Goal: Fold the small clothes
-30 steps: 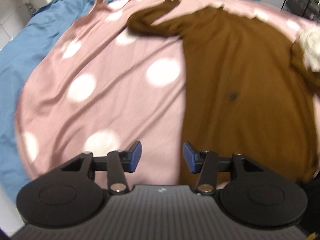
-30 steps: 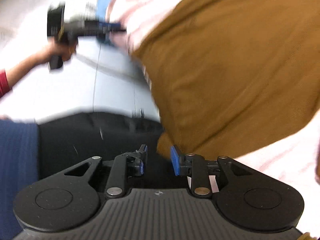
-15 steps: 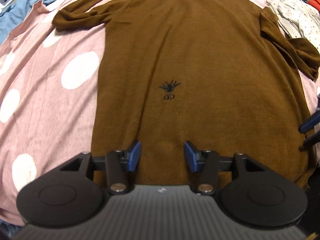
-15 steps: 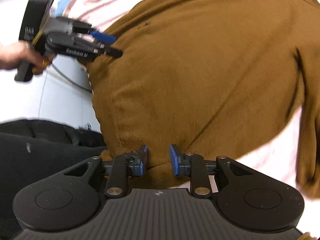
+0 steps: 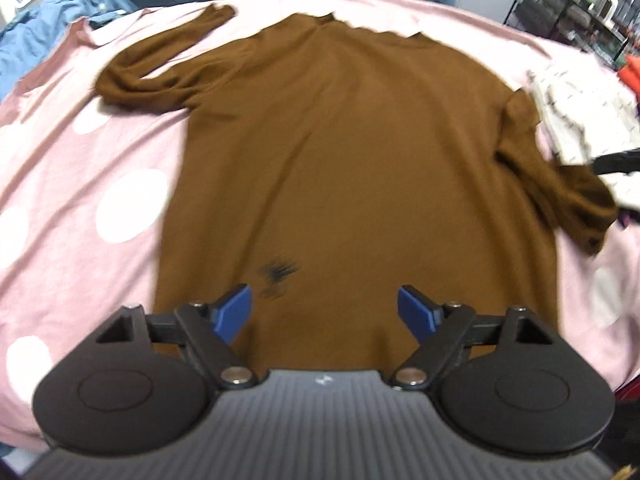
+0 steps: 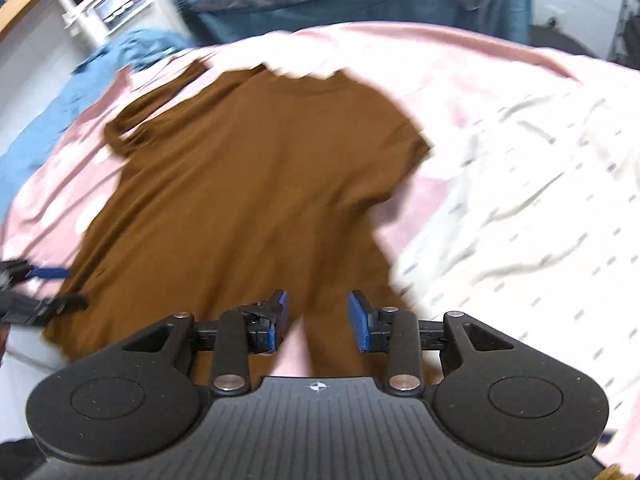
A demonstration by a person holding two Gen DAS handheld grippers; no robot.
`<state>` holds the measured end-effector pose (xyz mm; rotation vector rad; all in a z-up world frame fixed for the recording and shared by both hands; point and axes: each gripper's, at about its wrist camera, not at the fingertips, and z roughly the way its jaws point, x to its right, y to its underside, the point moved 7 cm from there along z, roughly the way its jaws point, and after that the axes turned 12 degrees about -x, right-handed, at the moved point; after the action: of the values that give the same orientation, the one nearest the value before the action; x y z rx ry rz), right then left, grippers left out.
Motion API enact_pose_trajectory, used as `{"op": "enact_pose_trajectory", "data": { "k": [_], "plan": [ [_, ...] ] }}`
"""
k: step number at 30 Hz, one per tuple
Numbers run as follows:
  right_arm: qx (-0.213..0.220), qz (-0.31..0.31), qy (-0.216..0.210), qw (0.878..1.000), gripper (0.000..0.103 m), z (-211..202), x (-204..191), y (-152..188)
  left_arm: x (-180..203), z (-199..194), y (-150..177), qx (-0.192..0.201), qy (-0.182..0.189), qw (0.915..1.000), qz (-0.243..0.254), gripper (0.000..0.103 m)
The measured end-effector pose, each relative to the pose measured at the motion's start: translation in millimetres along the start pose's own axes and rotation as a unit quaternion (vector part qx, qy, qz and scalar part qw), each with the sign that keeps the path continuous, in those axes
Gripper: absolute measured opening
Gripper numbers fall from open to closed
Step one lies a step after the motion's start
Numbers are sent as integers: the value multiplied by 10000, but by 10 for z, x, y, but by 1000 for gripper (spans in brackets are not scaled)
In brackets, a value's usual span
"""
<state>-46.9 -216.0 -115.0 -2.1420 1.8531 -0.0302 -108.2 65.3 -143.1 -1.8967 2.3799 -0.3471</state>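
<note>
A brown long-sleeved top [image 5: 340, 152] lies flat, front up, on a pink sheet with white dots [image 5: 80, 160]. Its collar points away from me and a small dark emblem [image 5: 278, 272] sits near the hem. My left gripper [image 5: 325, 310] is open and empty above the hem, near the middle. My right gripper [image 6: 317, 320] is open and empty above the top's right sleeve [image 6: 348, 280]. The top also fills the right wrist view [image 6: 240, 184]. The left gripper's fingers [image 6: 44, 272] show at that view's left edge.
A white patterned garment [image 5: 584, 120] lies right of the top, also in the right wrist view [image 6: 520, 208]. Blue bedding [image 5: 40, 32] lies at the far left. A dark shelf rack [image 5: 580, 12] stands at the back right. A white appliance [image 6: 108, 4] stands back left.
My left gripper has opened wider and moved over the top's hem. My right gripper has opened, swung from the hem's corner to the right sleeve, and now faces the collar.
</note>
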Motion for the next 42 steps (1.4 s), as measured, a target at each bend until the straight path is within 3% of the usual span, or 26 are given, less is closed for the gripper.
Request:
{"op": "enact_pose_trajectory", "data": {
  "k": [5, 9, 11, 14, 18, 22, 29, 36, 39, 42],
  "plan": [
    [-328, -206, 495, 9980, 59, 198, 242, -185, 320, 40, -97, -5, 290, 9996, 53, 81],
    [-703, -312, 538, 9956, 54, 226, 373, -188, 456, 73, -93, -43, 353, 9993, 90, 84],
    [-826, -494, 501, 9941, 24, 272, 340, -161, 486, 75, -68, -96, 330, 9994, 94, 84],
    [-911, -785, 467, 9916, 7, 248, 289, -88, 463, 74, -54, -150, 329, 9993, 71, 84],
    [-495, -674, 352, 9959, 6, -73, 337, -71, 429, 52, -87, -138, 262, 9995, 94, 84],
    [72, 8, -194, 9998, 6, -687, 525, -37, 496, 51, -186, -101, 358, 9992, 114, 85],
    [938, 1302, -325, 9865, 6, -1644, 1250, 177, 1006, 89, -541, 132, 727, 9954, 605, 85],
    [1130, 1842, -59, 9764, 5, -1733, 1740, 372, 1656, 214, -847, 153, 1057, 9885, 1075, 85],
    [955, 1763, 181, 9795, 5, -1628, 1834, 412, 1902, 262, -922, 127, 1094, 9858, 1268, 85],
    [1043, 1757, 67, 9789, 5, -1628, 1822, 456, 2078, 214, -956, 184, 1204, 9822, 1427, 85]
  ]
}}
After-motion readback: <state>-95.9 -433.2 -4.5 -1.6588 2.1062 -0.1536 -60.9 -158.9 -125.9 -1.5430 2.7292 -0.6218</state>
